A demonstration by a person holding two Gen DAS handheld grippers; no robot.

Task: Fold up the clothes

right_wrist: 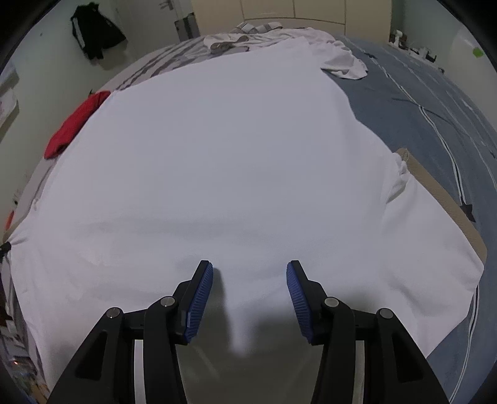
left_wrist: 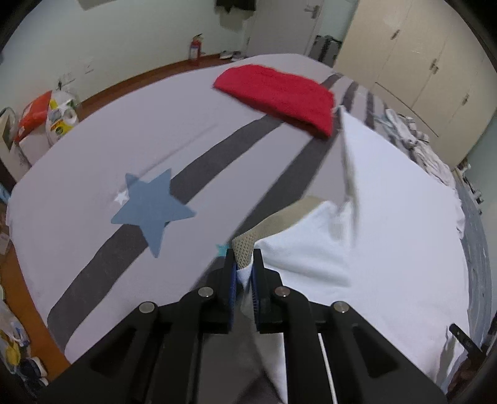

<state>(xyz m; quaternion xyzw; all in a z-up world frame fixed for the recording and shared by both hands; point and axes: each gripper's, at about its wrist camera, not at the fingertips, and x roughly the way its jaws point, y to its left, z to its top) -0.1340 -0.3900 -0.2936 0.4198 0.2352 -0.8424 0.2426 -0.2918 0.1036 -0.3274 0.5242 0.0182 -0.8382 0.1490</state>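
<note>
- Left wrist view: the left claw [left_wrist: 243, 264] is clenched on a corner of the white garment [left_wrist: 372, 217].
- The right claw [right_wrist: 249, 281] is released above the garment, spread on the bed [left_wrist: 93, 149].
- Beyond lie a red cloth [left_wrist: 276, 93], wardrobe [left_wrist: 419, 56] and door [left_wrist: 285, 25].

The bed [left_wrist: 93, 149] carries a spread white garment [right_wrist: 217, 155], a folded red cloth [left_wrist: 276, 93] and crumpled clothes [right_wrist: 257, 34].

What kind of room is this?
Most likely a bedroom: a wide bed with a star-patterned cover, built-in wardrobe doors along the wall, and clothes such as a folded red garment lying on it.
</note>
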